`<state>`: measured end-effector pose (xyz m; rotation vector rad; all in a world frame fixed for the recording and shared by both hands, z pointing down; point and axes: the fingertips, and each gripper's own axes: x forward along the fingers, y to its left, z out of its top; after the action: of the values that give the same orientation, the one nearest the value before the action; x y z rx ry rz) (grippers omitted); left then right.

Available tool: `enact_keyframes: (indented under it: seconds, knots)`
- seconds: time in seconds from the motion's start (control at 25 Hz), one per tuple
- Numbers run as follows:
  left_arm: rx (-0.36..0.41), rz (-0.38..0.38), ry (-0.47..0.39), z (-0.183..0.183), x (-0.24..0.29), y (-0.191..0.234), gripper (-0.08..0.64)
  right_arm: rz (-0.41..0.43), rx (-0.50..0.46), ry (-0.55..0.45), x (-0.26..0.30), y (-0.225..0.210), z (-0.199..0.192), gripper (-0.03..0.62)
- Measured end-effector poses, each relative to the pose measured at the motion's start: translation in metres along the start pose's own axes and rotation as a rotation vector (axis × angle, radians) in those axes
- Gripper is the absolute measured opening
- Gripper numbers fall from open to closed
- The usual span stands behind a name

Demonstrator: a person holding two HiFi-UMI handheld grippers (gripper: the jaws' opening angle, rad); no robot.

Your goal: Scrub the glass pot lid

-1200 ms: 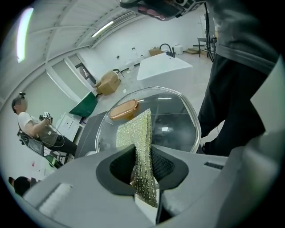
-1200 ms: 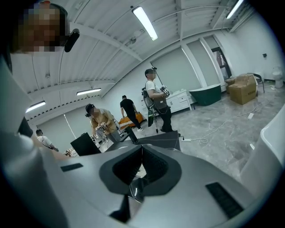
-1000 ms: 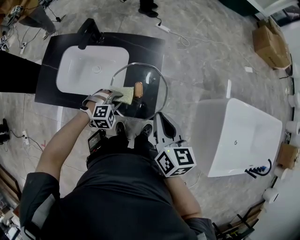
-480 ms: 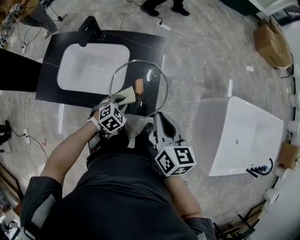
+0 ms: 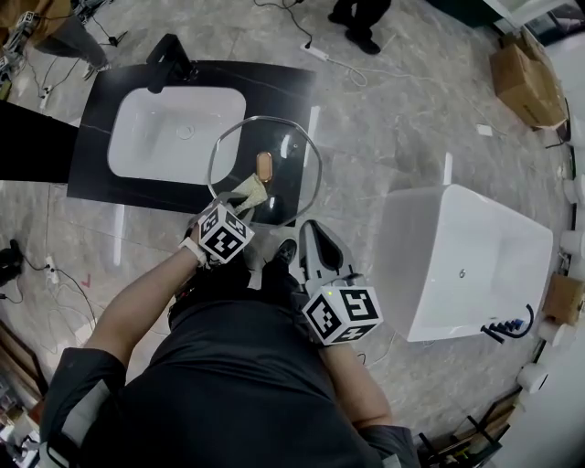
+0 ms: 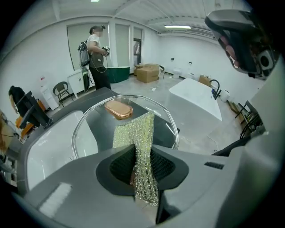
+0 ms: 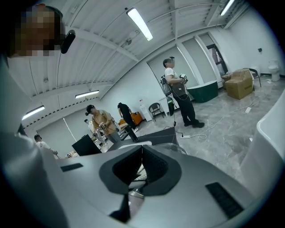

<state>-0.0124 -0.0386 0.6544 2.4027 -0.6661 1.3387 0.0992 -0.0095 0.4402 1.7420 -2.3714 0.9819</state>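
The round glass pot lid (image 5: pixel 291 157) with a copper-coloured handle (image 5: pixel 264 165) hangs tilted over the black counter's front edge. My left gripper (image 5: pixel 239 208) is shut on a yellow-green mesh scrub cloth (image 5: pixel 250 191), which lies on the glass just near of the handle. In the left gripper view the cloth (image 6: pixel 137 133) runs from between the jaws onto the lid (image 6: pixel 89 124), short of the handle (image 6: pixel 118 109). My right gripper (image 5: pixel 306 230) is shut at the lid's near right rim. In the right gripper view its jaws (image 7: pixel 141 153) meet on the metal rim.
A white basin (image 5: pixel 174 132) is set in the black counter (image 5: pixel 96 178), with a black faucet (image 5: pixel 170 53) behind it. A white bathtub (image 5: pixel 466 265) stands to the right. A cardboard box (image 5: pixel 526 82) and someone's feet (image 5: pixel 361 18) are farther back.
My left gripper has drawn the cloth back from beside the handle toward the lid's near edge. The lid has shifted slightly left. The feet at the back have walked to the right.
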Motion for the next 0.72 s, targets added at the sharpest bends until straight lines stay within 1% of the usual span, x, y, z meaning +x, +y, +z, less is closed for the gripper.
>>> enact_keyframes:
  seconds: [0.08, 0.28, 0.56, 0.72]
  knots:
    - [-0.008, -0.010, -0.001, 0.004, 0.001, -0.007, 0.072, -0.002, 0.004, -0.002, -0.003, -0.002, 0.000, 0.007]
    - [0.002, -0.022, 0.006, 0.014, 0.007, -0.020, 0.072, -0.010, 0.022, -0.002, -0.008, -0.009, -0.002, 0.007]
    - [0.045, -0.071, 0.017, 0.029, 0.018, -0.048, 0.072, -0.019, 0.041, -0.003, -0.015, -0.019, -0.004, 0.006]
    - [0.026, -0.111, 0.026, 0.036, 0.027, -0.062, 0.074, -0.024, 0.050, -0.005, -0.019, -0.027, -0.004, 0.007]
